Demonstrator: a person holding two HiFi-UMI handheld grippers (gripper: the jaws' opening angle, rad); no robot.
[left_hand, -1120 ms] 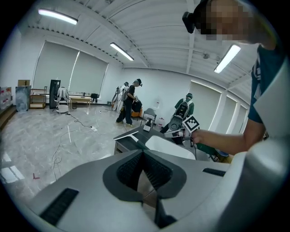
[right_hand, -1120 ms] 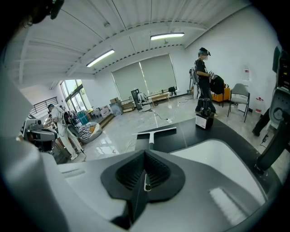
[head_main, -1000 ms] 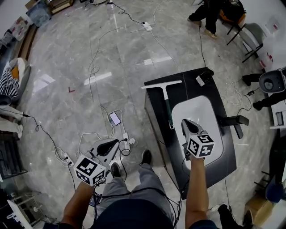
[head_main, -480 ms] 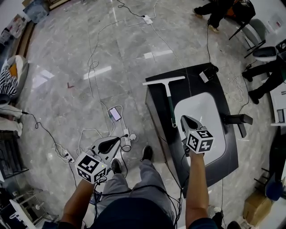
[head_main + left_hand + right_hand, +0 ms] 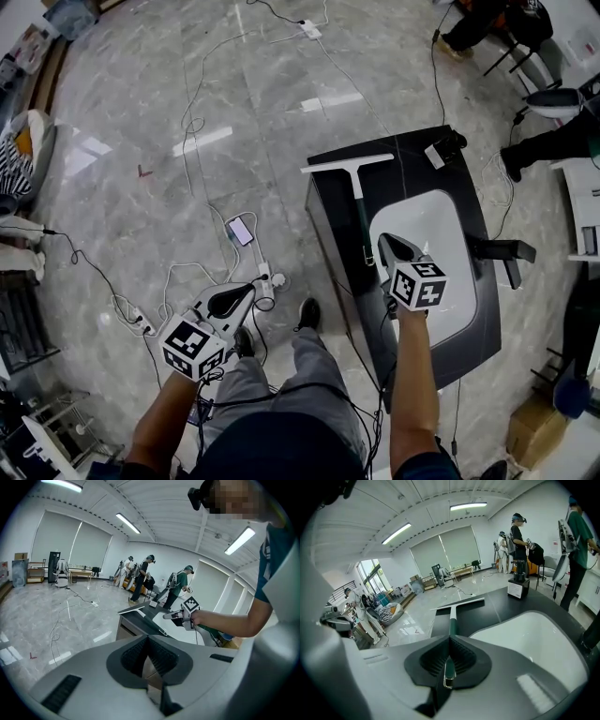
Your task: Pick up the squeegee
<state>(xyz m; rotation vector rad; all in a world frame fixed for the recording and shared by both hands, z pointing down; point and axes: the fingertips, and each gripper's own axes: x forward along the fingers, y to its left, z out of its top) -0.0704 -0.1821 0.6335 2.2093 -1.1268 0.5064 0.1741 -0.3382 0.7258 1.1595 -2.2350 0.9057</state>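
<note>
Black and glossy, the bench (image 5: 328,220) stands on a grey marble floor (image 5: 141,112), with a white sink basin (image 5: 436,234) sunk into its right half. The squeegee (image 5: 357,202) lies flat on the bare black strip at the basin's 9 o'clock side. Its pale blade sits crosswise toward the far end of the bench, at 12 o'clock, and its dark green handle runs back toward the person at 6 o'clock.

The right claw (image 5: 385,242) hangs over the basin's left rim, with the near end of the handle at its 7 o'clock. It is clenched, with nothing pinched between its pads. In the right gripper view the shut pads line up with the squeegee (image 5: 452,616), and the looped end of the handle shows in the notch just below them.

The left claw (image 5: 247,289) hovers off the bench, over the floor at the bench's 8 o'clock, and is likewise clenched and empty.

A small dark box with a white label (image 5: 438,153) stands at the bench's far right corner, at 1 o'clock from the blade. A phone (image 5: 242,230) lies on the floor among loose cables (image 5: 192,141), at 9 o'clock from the bench.
</note>
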